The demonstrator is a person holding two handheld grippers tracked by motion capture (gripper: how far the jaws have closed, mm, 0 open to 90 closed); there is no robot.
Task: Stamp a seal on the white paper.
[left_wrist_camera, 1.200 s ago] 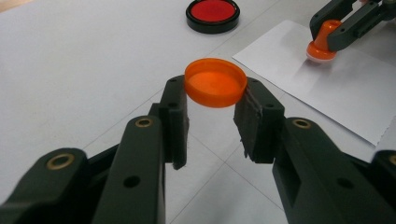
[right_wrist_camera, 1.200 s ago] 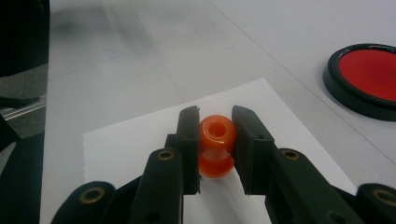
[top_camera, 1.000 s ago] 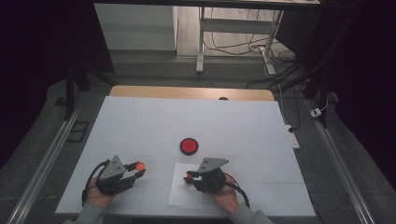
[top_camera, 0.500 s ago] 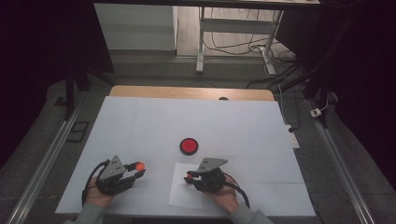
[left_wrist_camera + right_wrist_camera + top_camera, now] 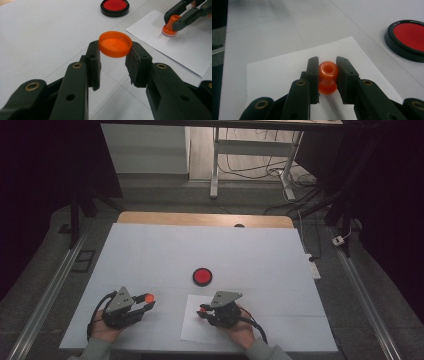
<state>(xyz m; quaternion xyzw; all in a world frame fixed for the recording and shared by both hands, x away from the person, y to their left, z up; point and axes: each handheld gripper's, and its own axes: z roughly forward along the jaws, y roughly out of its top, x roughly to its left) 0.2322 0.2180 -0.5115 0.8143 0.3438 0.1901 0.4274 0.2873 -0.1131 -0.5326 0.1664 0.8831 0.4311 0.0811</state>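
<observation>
At the near edge of the white table (image 5: 150, 250), a person's two hands work side by side. The left claw (image 5: 113, 53), at about 7 o'clock in the high view, is clenched on an orange cap (image 5: 115, 44), pinching it by its rim with the hollow side up, clear of the tabletop. The right claw (image 5: 327, 72), at about 5 o'clock, grips an orange stamp (image 5: 327, 78) by its narrow waisted handle; in the left gripper view the stamp's base rests on a white sheet of paper (image 5: 274, 75), near the sheet's far left corner. Beyond both, toward 12 o'clock and just past the paper, a round red ink pad (image 5: 202, 276) in a black rim lies open on the table.
</observation>
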